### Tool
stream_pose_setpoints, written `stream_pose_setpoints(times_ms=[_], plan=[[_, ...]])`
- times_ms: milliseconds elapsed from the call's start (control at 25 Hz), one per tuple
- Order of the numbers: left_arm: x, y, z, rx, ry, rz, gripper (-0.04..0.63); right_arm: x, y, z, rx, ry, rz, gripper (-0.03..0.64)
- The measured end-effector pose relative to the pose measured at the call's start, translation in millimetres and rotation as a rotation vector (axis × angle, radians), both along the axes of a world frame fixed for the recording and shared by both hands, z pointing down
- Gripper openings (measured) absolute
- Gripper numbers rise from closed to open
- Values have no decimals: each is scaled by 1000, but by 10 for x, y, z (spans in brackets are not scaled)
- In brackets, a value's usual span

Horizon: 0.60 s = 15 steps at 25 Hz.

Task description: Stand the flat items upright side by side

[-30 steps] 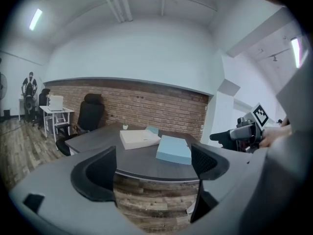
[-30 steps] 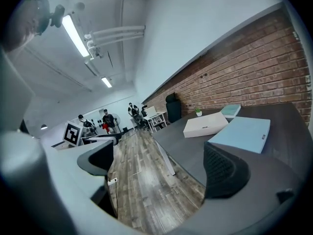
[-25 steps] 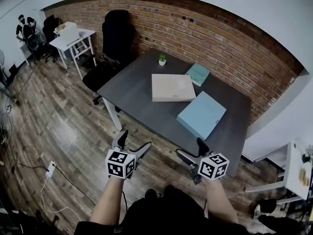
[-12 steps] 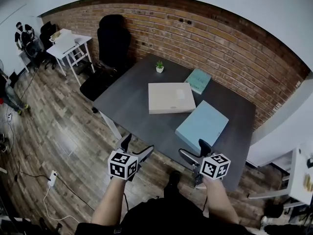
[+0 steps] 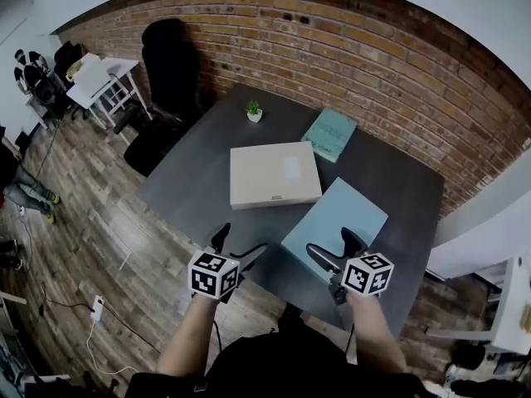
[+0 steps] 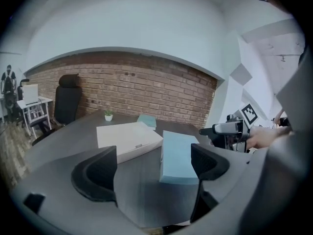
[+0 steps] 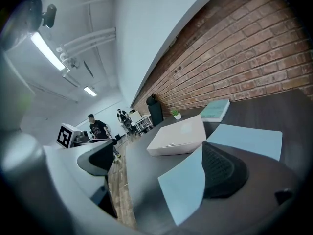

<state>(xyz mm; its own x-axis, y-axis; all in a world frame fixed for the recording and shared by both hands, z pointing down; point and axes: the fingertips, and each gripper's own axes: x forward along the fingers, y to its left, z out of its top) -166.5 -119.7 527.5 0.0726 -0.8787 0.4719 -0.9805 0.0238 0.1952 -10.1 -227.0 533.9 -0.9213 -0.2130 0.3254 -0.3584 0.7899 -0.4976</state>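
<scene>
table (image 5: 199,181): matt dark | wall (image 5: 398,81): rough brick | floor (image 5: 75,222): wood planks

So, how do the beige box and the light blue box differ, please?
The beige box lies mid-table; the light blue box lies by the near edge. The beige box is off-white, the light blue box pale blue. Both lie flat on the dark table, not upright.

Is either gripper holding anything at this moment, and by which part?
Nothing is held. The left gripper and right gripper both have fingers apart, near the light blue box lying flat on the table.
</scene>
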Motion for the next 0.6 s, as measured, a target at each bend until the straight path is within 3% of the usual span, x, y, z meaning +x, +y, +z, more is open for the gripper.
stream_pose_setpoints(times_ms=[280, 600], plan=[[206, -539, 154, -61, 1, 72, 492, 94, -445, 136, -16, 20, 20, 569], [379, -878, 374, -82, 57, 238, 492, 457, -611, 299, -37, 99, 183, 569]])
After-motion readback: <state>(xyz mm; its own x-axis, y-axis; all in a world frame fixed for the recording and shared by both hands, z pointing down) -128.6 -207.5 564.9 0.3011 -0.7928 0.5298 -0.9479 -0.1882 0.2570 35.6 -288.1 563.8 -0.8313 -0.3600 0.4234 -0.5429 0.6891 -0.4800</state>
